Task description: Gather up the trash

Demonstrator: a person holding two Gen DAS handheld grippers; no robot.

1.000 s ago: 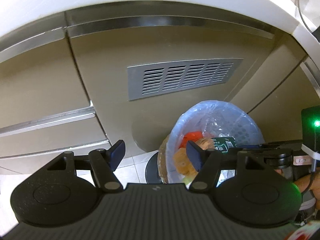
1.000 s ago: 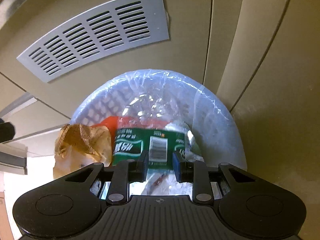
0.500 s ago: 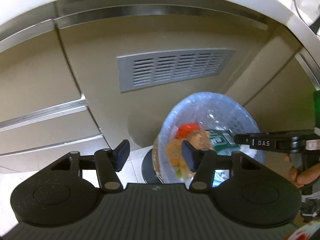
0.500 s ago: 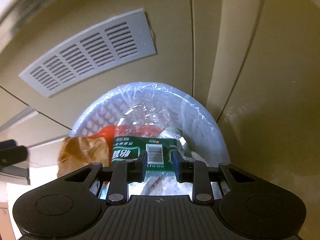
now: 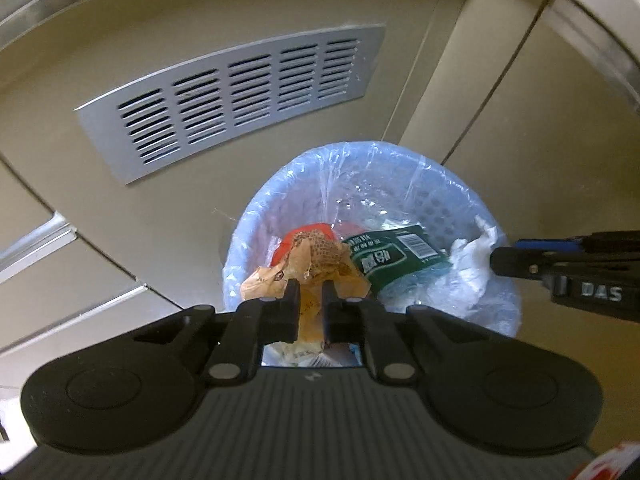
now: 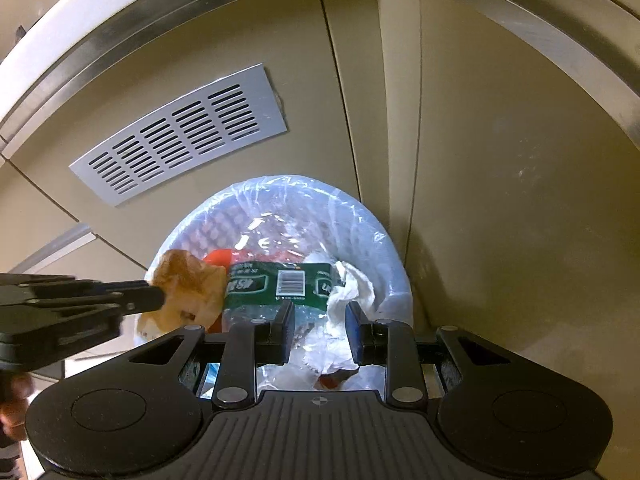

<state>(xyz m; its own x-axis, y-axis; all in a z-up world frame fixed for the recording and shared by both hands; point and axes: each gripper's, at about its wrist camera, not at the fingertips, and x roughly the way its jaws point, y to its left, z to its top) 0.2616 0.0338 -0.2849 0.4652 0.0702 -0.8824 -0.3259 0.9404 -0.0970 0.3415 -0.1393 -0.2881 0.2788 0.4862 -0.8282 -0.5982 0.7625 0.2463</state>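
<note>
A round bin (image 5: 234, 264) (image 6: 386, 240) lined with a clear bluish bag stands against the cabinet. It holds a crumpled brown paper wrapper (image 5: 320, 256) (image 6: 188, 280), a plastic bottle with a green label (image 5: 396, 256) (image 6: 280, 284), something red (image 5: 280, 252) and a crumpled white tissue (image 5: 476, 248) (image 6: 340, 312). My left gripper (image 5: 308, 292) (image 6: 160, 300) is shut on the brown wrapper at the bin's left rim. My right gripper (image 6: 320, 320) (image 5: 498, 262) hangs over the bin's right side, its narrow jaws around the white tissue, which stands up above the rim.
Beige cabinet fronts rise behind the bin, with a grey vent grille (image 5: 232, 100) (image 6: 180, 132) above it. Drawer fronts with metal strips (image 5: 32, 248) lie to the left. A counter edge (image 6: 80, 32) overhangs. A person's hand (image 6: 12, 400) grips the left tool.
My left gripper moved right and down over the bin and its jaws closed on the brown wrapper. My right gripper rose, and the white tissue now stands between its fingers.
</note>
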